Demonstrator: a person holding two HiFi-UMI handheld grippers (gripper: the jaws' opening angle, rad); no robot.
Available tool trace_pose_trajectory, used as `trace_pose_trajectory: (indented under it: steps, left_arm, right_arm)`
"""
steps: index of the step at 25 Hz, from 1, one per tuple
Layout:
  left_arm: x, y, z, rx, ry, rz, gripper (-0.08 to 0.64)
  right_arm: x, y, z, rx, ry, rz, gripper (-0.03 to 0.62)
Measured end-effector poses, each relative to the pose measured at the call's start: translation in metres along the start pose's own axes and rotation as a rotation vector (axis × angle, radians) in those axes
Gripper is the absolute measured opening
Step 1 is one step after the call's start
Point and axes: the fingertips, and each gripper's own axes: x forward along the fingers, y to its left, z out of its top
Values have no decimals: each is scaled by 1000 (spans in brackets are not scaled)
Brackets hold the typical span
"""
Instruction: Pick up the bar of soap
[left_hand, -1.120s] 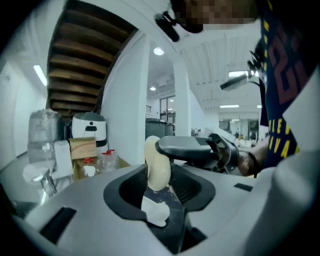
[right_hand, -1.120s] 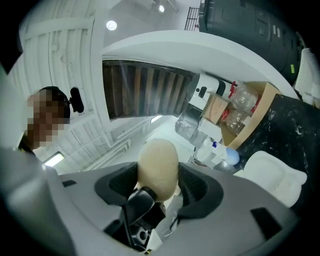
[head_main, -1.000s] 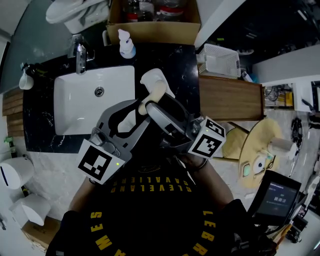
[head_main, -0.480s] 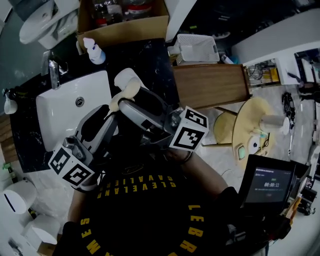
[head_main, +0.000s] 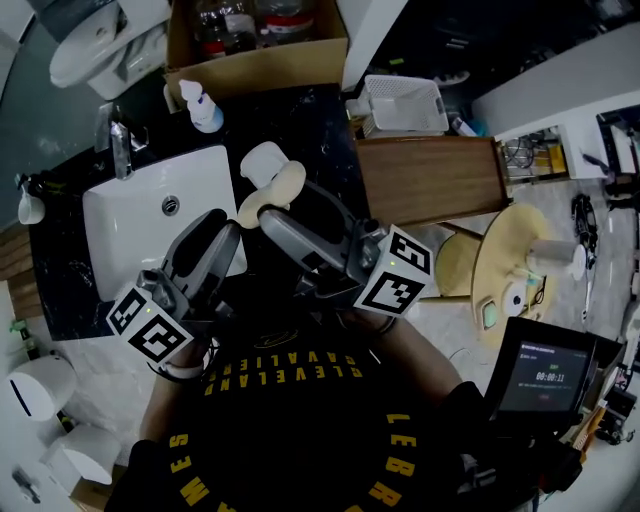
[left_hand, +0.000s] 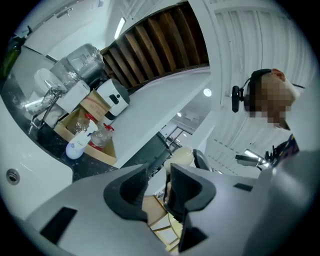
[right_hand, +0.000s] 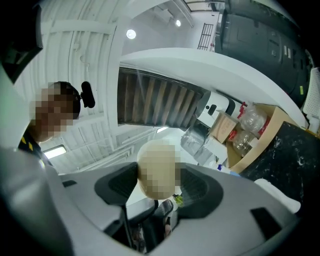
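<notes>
The bar of soap (head_main: 281, 188) is a cream oval, held in the air over the black counter (head_main: 320, 130), just right of the sink. My right gripper (head_main: 270, 205) is shut on it. In the right gripper view the soap (right_hand: 157, 167) fills the space between the two dark pads. A white soap dish (head_main: 261, 159) lies on the counter just beyond it. My left gripper (head_main: 222, 224) hovers over the sink's right side, close beside the right one. Its jaws stand a narrow gap apart with nothing between them (left_hand: 159, 186). The left gripper view catches the soap (left_hand: 182, 156) past its jaws.
The white sink (head_main: 125, 235) with a chrome tap (head_main: 120, 150) sits at the left. A pump bottle (head_main: 203, 110) and a cardboard box (head_main: 255, 50) of bottles stand at the back. A white basket (head_main: 405, 105) and a wooden top (head_main: 430, 180) are to the right.
The left gripper's jaws, wide apart one second ago, now stand close together. The soap stays in the right gripper, near the dish. The head view has shifted slightly.
</notes>
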Motion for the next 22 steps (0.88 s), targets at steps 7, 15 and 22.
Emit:
trace_pose_trajectory:
  steps: [7,15,22]
  left_arm:
    - [-5,4,5,-5,-15,7,150]
    - [-6,8,4,-20,-17,14,150]
    - [-6,9,2,-25,-11,16,150]
  right_arm:
    - [4,6,-7,-36,20,12,267]
    - [3,5,-7,-42,19,14,267]
    - [2,3,-7,-44,19,8,267]
